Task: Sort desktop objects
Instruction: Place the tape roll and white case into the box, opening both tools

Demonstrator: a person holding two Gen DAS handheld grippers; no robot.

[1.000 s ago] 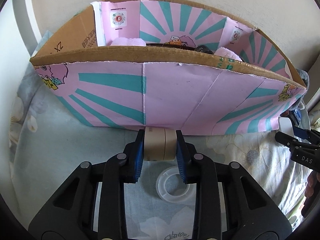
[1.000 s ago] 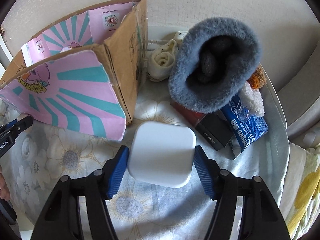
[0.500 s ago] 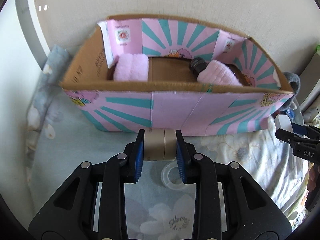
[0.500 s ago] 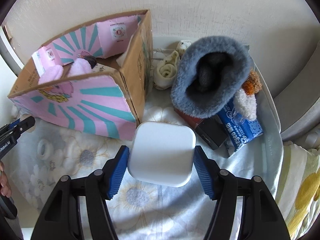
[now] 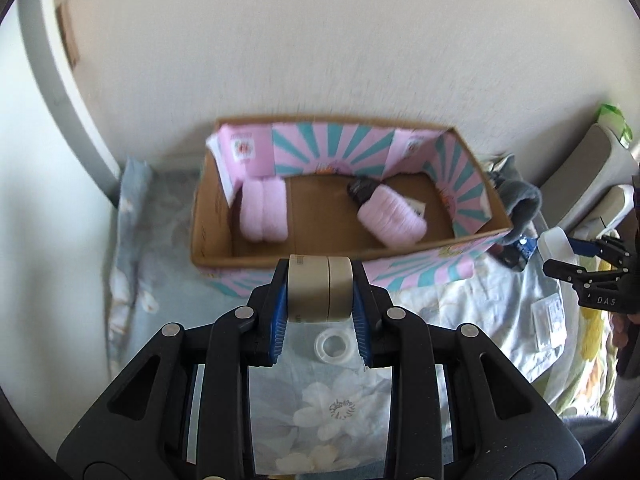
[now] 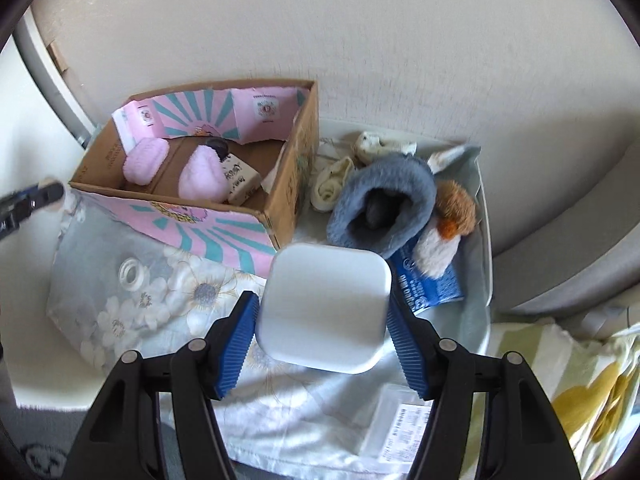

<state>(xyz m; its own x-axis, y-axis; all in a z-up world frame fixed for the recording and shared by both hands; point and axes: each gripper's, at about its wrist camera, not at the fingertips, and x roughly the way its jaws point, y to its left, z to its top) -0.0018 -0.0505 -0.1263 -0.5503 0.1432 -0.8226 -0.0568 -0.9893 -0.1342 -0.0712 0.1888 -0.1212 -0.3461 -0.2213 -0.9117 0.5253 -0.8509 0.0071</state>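
My left gripper (image 5: 320, 294) is shut on a beige tape roll (image 5: 320, 288), held in the air in front of the pink-and-teal cardboard box (image 5: 416, 270). My right gripper (image 6: 324, 314) is shut on a white square container (image 6: 326, 304), raised above the floral cloth to the right of the same box (image 6: 288, 196). Inside the box lie two pink fluffy items (image 5: 264, 210) (image 5: 392, 212), a dark-capped thing and a small carton (image 6: 242, 178). A clear tape ring (image 5: 335, 345) rests on the cloth below the left gripper. The right gripper also shows at the right edge of the left wrist view.
A grey fuzzy slipper (image 6: 380, 200), cream cloth pieces (image 6: 332, 180), an orange-and-white plush (image 6: 448, 224) and a blue packet (image 6: 432, 288) crowd the space right of the box. A clear labelled pouch (image 6: 400, 432) lies near the front. A wall stands right behind everything.
Both grippers have risen with their loads; the box's inside, hidden behind its front wall a second ago, now shows from above in both views.
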